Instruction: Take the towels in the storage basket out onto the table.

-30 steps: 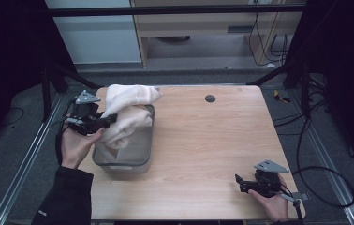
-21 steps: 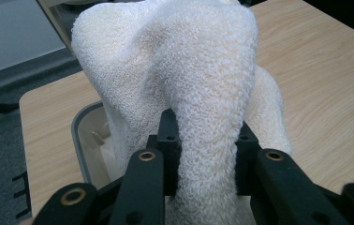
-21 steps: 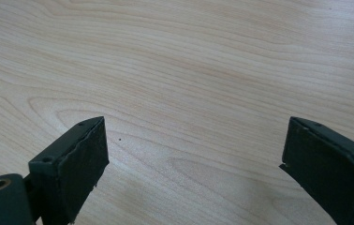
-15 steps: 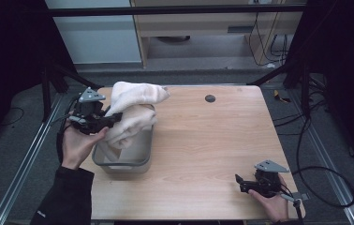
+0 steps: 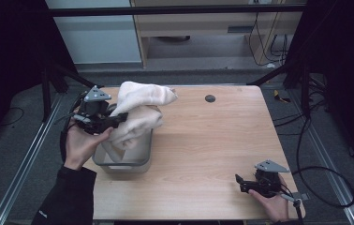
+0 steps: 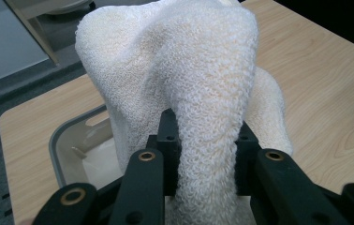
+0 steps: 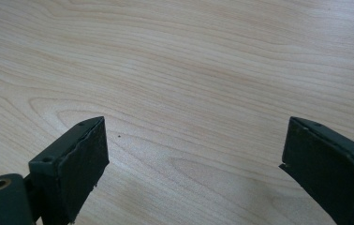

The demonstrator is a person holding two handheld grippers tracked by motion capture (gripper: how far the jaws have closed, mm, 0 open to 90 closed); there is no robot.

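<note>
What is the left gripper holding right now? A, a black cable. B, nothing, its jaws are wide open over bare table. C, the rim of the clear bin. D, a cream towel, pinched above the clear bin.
D: the left gripper has its jaws shut on a fold of the cream towel, which hangs over the clear bin.

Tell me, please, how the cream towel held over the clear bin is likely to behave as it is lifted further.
The towel is probably floppy: it bunches between the left gripper jaws and droops toward the bin. Its looped terry surface looks grippy, so slipping seems unlikely. It seems light for its bulk, since one pinch carries it, though the trailing end may drag on the bin's rim.
</note>
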